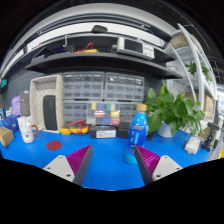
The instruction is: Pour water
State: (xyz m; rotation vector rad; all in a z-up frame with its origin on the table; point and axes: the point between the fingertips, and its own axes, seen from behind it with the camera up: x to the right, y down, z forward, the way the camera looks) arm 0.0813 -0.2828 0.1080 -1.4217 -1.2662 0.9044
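Blue, smooth table (100, 165) surface fills the near field and carries all items. Claw (112, 162) is spread wide: two fingers with magenta pads (75, 160) angle outward at left and right, nothing pinched, bare table between them. Translucent blue plastic bottle with a blue cap (137, 131) stands upright on the table, beyond the fingers and to the right of the centre line, closer to the right finger's tip; apart from both pads. Just in front of its base sits a small blue object (130, 155), possibly a cup, hard to resolve against the table. Far right: green leafy potted plant (172, 110), right of the bottle. Far left: white cylindrical container with a printed label (26, 130), and near it a flat red round disc (53, 145) lying on the table. Far centre: a row of small yellow and red items (76, 128), and behind them a white rack of small drawers (103, 100) with coloured fronts. Above, a dark shelf (90, 58) holds boxes; contents not legible.
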